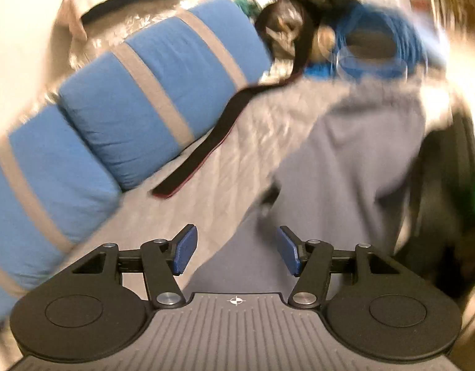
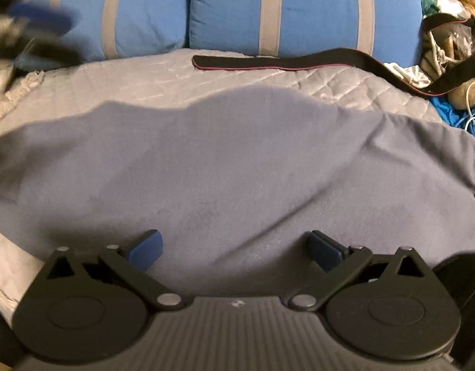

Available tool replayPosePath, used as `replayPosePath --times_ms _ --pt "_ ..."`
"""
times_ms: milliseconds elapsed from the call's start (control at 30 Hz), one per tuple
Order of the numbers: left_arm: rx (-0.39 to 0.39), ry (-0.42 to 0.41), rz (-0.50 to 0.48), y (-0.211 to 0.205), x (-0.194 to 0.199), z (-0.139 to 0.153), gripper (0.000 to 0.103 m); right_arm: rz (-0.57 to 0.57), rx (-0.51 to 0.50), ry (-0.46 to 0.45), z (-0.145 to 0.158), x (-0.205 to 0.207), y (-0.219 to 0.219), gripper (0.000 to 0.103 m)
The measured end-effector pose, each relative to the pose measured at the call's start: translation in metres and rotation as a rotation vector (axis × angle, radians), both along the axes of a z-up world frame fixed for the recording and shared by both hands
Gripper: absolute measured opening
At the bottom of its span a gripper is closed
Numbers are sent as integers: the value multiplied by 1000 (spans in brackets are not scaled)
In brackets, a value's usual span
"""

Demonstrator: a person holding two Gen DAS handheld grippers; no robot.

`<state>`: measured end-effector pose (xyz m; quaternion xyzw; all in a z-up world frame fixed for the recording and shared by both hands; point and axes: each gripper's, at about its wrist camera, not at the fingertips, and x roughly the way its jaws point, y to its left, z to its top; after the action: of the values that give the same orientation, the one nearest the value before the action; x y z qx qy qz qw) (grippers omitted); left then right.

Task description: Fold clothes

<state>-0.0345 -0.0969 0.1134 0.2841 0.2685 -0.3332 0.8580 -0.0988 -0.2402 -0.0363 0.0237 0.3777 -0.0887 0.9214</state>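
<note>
stage: we judge one fold laid, more folds left | garment (image 2: 237, 160): grey, flat on the quilt (image 2: 175, 74), in front of the pillows (image 2: 299, 12) | left gripper (image 1: 236, 252): half wide, empty | right gripper (image 2: 234, 250): wide, empty, above the garment

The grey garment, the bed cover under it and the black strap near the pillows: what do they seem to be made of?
Grey garment: likely soft fleece or brushed knit; matte, slightly fuzzy, with loose folds.
Bed cover: probably quilted fabric; stitched diamond lines and a faint sheen.
Black strap: apparently woven webbing or stiff cloth; flat, matte, with a thin red edge.
</note>
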Motion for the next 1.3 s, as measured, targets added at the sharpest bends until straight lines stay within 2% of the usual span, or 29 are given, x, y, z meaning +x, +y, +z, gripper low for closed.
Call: replayPosePath --times_ms 133,267,500,600,667,733,933,1033,1200,1300 --pt "-156 161 5 -20 42 -10 55 0 17 -3 -2 1 -2 103" --pt "-291 386 -28 -39 88 -34 55 10 25 -11 -3 1 -4 103" --pt "-330 707 14 -66 155 -88 54 24 42 -18 -4 2 -9 103" --pt "-357 810 21 -71 169 -102 54 28 43 -21 -4 3 -9 103" --pt "-379 834 -18 -75 167 -103 54 30 43 -22 -5 4 -9 103" --pt "-369 824 -89 -83 154 -100 54 30 46 -23 -5 4 -10 103" --pt "-179 622 -297 -109 93 -93 54 30 48 -24 -5 5 -10 103" --pt "-144 585 -343 -108 83 -94 55 30 48 -24 -5 5 -10 103" --pt "-270 706 -249 -92 121 -101 55 31 41 -23 -5 6 -8 103" --pt "-435 859 -172 -76 156 -112 55 35 39 -16 -6 7 -7 103"
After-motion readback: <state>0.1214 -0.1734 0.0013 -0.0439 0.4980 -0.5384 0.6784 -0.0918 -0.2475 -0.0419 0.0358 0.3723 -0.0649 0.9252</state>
